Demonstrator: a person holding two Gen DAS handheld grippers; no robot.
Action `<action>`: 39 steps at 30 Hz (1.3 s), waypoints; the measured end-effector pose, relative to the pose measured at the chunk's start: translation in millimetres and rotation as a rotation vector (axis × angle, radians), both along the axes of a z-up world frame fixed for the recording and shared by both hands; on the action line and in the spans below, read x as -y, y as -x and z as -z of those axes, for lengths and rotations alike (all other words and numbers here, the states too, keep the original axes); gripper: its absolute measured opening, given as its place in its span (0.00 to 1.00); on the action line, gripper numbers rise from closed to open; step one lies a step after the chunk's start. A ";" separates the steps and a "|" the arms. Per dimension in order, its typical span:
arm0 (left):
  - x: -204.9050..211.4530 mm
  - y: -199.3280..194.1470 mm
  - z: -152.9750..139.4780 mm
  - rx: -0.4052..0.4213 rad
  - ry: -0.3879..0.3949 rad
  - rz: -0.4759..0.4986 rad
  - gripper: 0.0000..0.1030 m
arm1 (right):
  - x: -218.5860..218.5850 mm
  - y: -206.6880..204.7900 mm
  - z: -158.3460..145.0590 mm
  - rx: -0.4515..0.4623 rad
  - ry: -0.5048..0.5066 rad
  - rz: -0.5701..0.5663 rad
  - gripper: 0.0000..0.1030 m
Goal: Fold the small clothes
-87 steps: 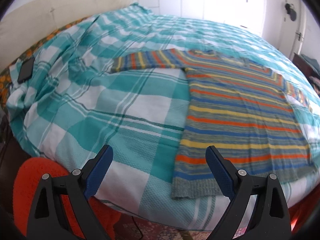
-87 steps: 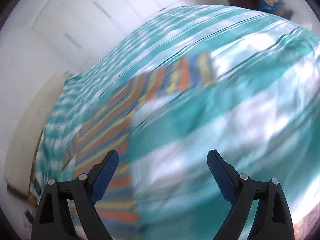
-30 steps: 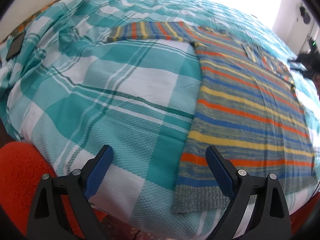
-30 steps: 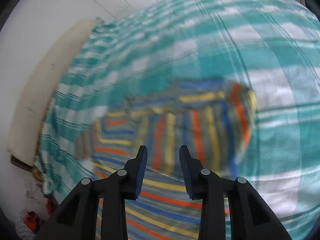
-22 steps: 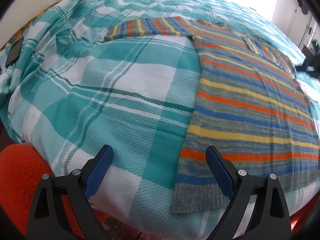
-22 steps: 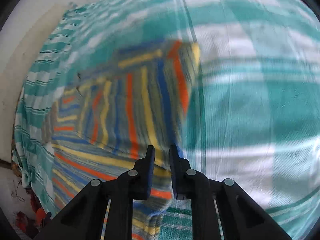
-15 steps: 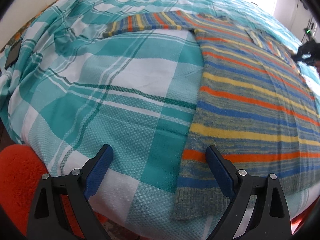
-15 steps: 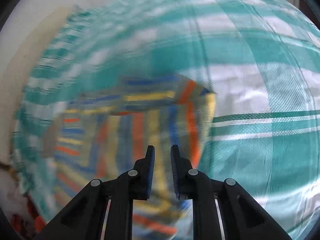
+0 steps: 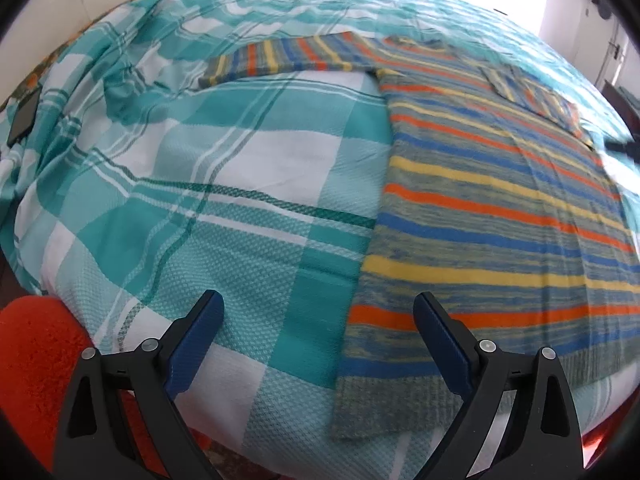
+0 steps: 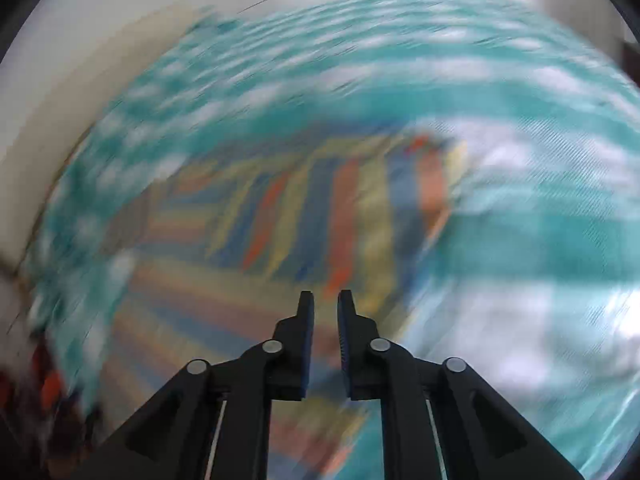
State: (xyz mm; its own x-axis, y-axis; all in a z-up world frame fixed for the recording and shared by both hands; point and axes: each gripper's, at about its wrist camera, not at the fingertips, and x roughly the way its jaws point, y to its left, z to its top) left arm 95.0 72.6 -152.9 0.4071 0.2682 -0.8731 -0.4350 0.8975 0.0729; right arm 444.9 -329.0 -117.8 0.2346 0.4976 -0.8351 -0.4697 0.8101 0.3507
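Observation:
A striped knit sweater (image 9: 500, 216) in grey, blue, orange and yellow lies flat on the bed, one sleeve (image 9: 280, 56) stretched out to the left. The other sleeve (image 9: 532, 96) is folded over its chest. My left gripper (image 9: 318, 320) is open and empty, hovering over the bed's near edge by the sweater's hem. My right gripper (image 10: 324, 308) is nearly shut with a narrow gap and nothing between the fingers. It hangs over the folded sleeve (image 10: 340, 208) in a blurred view.
The bed carries a teal and white plaid cover (image 9: 208, 184). A dark phone (image 9: 24, 120) lies at the bed's left edge. An orange rug (image 9: 36, 368) is on the floor below left. White wardrobe doors stand behind the bed.
My right gripper closed from wide open, moved over the right sleeve, and the sleeve now lies folded on the sweater's body. My left gripper has drifted closer to the bed, staying open.

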 end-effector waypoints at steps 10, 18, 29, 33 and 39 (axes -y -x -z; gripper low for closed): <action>10.6 10.8 -6.8 0.010 -0.031 0.055 0.93 | 79.2 141.5 2.9 -0.003 0.118 0.208 0.16; 26.1 5.5 16.0 -0.082 -0.056 0.135 0.95 | 63.8 245.8 30.2 -0.116 0.138 0.106 0.17; 22.0 11.8 9.6 -0.077 -0.032 0.142 0.95 | 31.3 246.6 6.0 -0.029 0.073 0.182 0.36; 3.7 15.2 -12.5 -0.047 0.050 0.099 0.95 | 16.4 257.4 27.9 -0.026 0.137 0.158 0.39; -109.9 -36.6 -61.5 0.133 0.206 -0.035 0.95 | 8.7 262.5 32.5 -0.002 0.147 0.113 0.50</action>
